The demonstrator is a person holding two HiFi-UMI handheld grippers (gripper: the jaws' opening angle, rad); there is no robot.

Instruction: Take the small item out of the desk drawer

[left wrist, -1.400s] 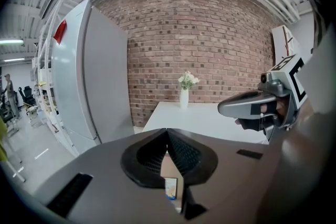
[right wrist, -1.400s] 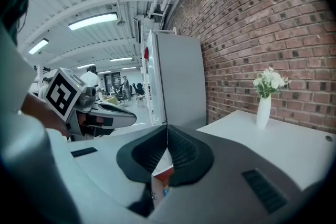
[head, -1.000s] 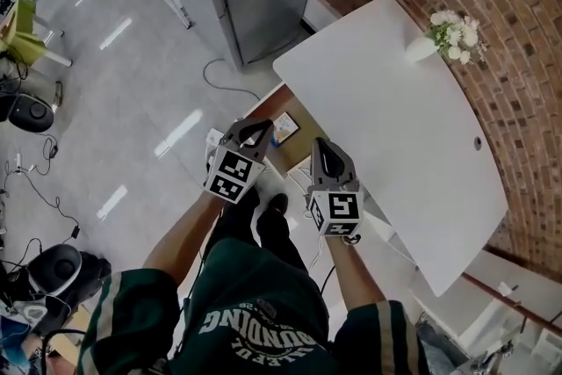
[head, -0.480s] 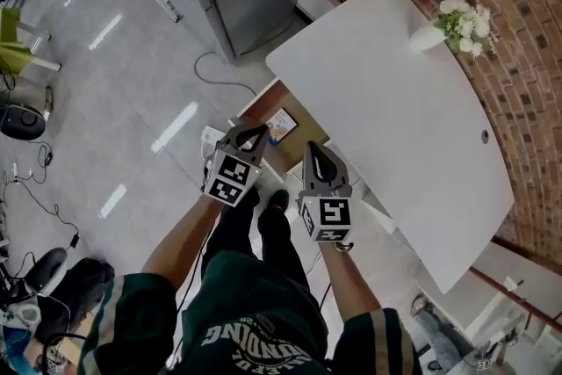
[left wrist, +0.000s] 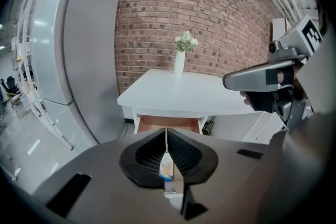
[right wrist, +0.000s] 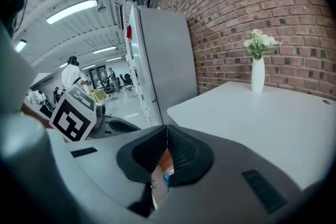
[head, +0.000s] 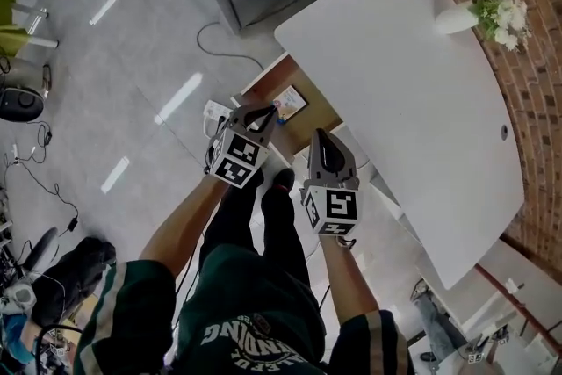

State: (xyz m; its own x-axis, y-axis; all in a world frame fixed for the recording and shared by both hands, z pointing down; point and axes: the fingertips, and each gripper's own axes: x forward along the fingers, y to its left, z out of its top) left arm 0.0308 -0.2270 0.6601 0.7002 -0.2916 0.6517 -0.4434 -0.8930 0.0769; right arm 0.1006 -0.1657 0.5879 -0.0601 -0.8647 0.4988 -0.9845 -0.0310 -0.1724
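Both hand-held grippers have come down toward the open drawer (head: 303, 111) since the earlier frames, and the left hand-held gripper (head: 261, 112) now has its tips over the drawer's front edge. The small item (head: 290, 103), a flat pack with blue print, lies on the wooden floor of the drawer, under the near edge of the white surface (head: 413, 92). It is just ahead of the left tips and untouched.

The left jaws are pressed together at the tips with nothing between them. The right hand-held gripper (head: 320, 138) is closed the same way and is also empty.

To do the step well, I judge that one gripper should spread its jaws before it goes in. It should enter through the drawer's open top, not under the surface's lip. Because the pack lies flat, the jaws should straddle its narrow edges or lift one edge off the floor.

Both forearms reach forward and down, side by side. The grippers slant down at the drawer, the left one more steeply, with their marker cubes facing up.
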